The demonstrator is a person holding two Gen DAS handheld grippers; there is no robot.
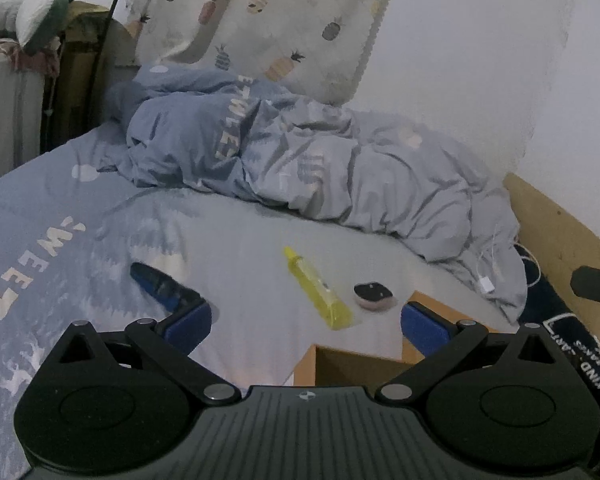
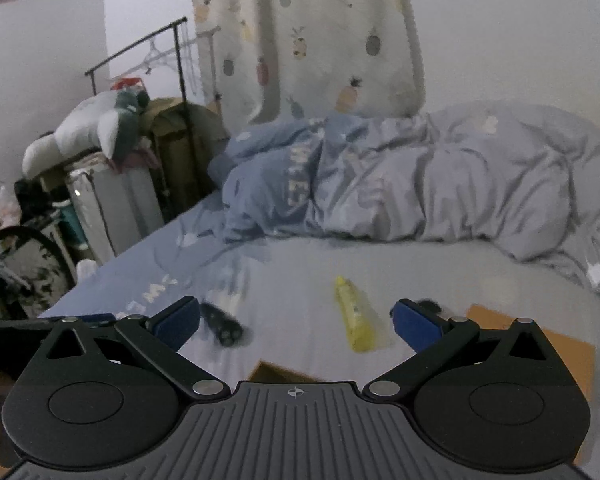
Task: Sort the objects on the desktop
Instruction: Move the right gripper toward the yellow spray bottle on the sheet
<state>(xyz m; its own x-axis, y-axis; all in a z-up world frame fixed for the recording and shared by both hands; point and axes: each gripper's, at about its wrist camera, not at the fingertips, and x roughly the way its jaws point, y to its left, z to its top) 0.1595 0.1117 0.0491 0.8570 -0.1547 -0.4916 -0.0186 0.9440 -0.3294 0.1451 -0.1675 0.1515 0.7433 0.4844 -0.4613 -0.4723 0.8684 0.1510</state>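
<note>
Now I am holding both claws above the bed, and both are standing wide open with nothing between the pads. The left claw [image 1: 304, 326] is looking at the yellow bottle [image 1: 318, 287], which is lying just ahead on the bed sheet [image 1: 228, 232]; its long axis is running from far-left to near-right. A dark shaver [image 1: 160, 282] is lying to the left and a small dark round object [image 1: 375, 295] just right of the bottle. The cardboard box [image 1: 340, 364] is sitting under the claw, near. The right claw [image 2: 296, 326] is seeing the same things; neither looks clearly nearer. Open room is staying around the bottle, while the rumpled duvet [image 1: 340, 168] is closing the far side.
</note>
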